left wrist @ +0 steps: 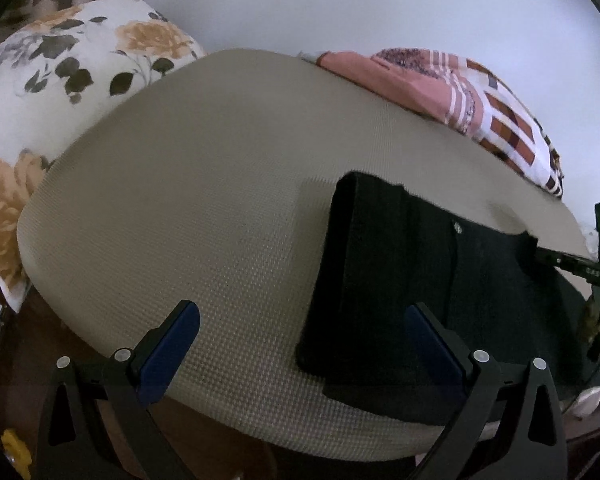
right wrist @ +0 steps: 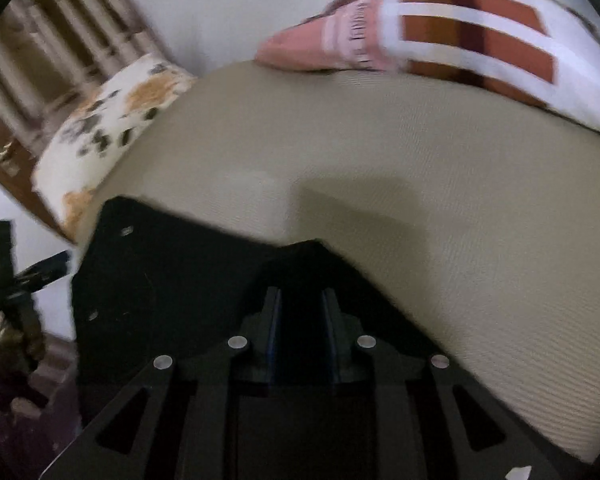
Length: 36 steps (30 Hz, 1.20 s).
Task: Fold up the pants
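Black pants (left wrist: 420, 280) on beige mat (left wrist: 200, 200), pinched in right gripper (right wrist: 300, 300), left gripper (left wrist: 300, 344) spread wide

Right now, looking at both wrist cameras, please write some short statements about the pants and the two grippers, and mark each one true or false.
1. The left gripper is open and holds nothing. True.
2. The right gripper is wide open. False: it is shut on the pants.
3. The pants are white. False: they are black.
4. The pants lie on a beige mat. True.
5. A floral pillow lies beyond the mat. True.
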{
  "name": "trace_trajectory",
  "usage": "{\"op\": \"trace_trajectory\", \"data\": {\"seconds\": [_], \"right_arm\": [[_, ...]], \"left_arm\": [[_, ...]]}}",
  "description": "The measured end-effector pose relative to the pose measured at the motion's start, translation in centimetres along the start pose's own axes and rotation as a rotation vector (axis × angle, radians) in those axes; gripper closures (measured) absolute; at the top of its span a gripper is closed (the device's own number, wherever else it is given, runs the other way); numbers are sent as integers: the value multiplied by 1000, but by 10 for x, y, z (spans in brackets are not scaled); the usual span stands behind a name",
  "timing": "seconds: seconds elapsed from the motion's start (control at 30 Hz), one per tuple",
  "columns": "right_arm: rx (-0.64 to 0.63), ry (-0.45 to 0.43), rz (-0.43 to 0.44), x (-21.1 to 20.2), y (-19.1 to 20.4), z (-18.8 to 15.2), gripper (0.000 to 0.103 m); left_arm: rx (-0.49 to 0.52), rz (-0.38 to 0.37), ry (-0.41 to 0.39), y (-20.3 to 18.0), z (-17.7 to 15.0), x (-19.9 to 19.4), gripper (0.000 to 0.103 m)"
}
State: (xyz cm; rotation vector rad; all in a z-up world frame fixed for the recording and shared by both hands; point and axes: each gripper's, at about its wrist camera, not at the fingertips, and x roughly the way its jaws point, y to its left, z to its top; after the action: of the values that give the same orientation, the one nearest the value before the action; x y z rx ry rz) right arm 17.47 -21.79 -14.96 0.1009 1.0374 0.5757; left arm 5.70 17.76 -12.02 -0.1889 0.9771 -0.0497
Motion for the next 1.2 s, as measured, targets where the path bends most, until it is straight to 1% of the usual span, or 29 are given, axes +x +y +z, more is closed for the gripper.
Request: {"op": "trace_trajectory", "data": {"seconds": [0.07, 0.13, 0.17, 0.23, 0.27, 0.3, 0.37, 0.4, 0.43, 0.5, 0.6, 0.67, 0.7, 0.77, 0.9, 1.0, 1.1, 1.17, 1.2], "right_arm": [[-61, 18, -36, 6, 10, -1, 83], [-48, 15, -22, 11, 8, 1, 84], [-41, 10, -26, 11, 5, 2, 87], [-18, -21, -11, 3, 0, 3, 87], [-13, -39, -20, -2, -1, 3, 86], [-10, -52, -31, -7, -4, 4, 84], [-9, -58, -54, -11, -8, 7, 84], [-12, -50, -76, -10, -11, 8, 84], [-6, -40, -74, -10, -15, 8, 84], [7, -11, -42, -4, -18, 9, 83], [-49, 52, -55, 9, -11, 10, 82], [-59, 56, -14, 8, -9, 12, 79], [-72, 58, 0, 7, -7, 14, 80], [-121, 68, -11, 9, -1, 17, 83], [-144, 72, -9, 18, 4, 21, 87], [-142, 49, -34, 21, 8, 26, 92], [-149, 25, -100, 24, 14, 24, 95], [-148, -8, -164, 26, 15, 23, 96], [-138, -22, -182, 26, 14, 22, 96]], "left_arm": [[-2, 6, 7, 0, -1, 3, 1], [-10, 2, 20, 1, -2, 7, 1], [-15, 1, 26, 2, -3, 8, 1], [-21, 2, 27, 4, -3, 8, 1], [-24, 2, 24, 4, -2, 7, 1], [-29, 1, 20, 5, -2, 7, 1], [-43, -7, 17, 8, -2, 7, 1], [-48, -11, 20, 9, -1, 8, 1], [-53, -14, 25, 9, -2, 9, 1], [-55, -14, 40, 9, -3, 12, 1], [-51, -3, 52, 9, -3, 14, 1], [-56, -4, 50, 11, -3, 14, 1], [-59, -4, 48, 12, -3, 14, 1], [-66, -6, 54, 12, -3, 16, 1], [-77, -11, 64, 14, -4, 19, 1], [-79, -8, 62, 14, -4, 18, 1], [-79, -3, 50, 14, -3, 17, 1], [-79, 5, 38, 15, -3, 15, 1], [-81, 4, 35, 14, -3, 14, 1]]}}
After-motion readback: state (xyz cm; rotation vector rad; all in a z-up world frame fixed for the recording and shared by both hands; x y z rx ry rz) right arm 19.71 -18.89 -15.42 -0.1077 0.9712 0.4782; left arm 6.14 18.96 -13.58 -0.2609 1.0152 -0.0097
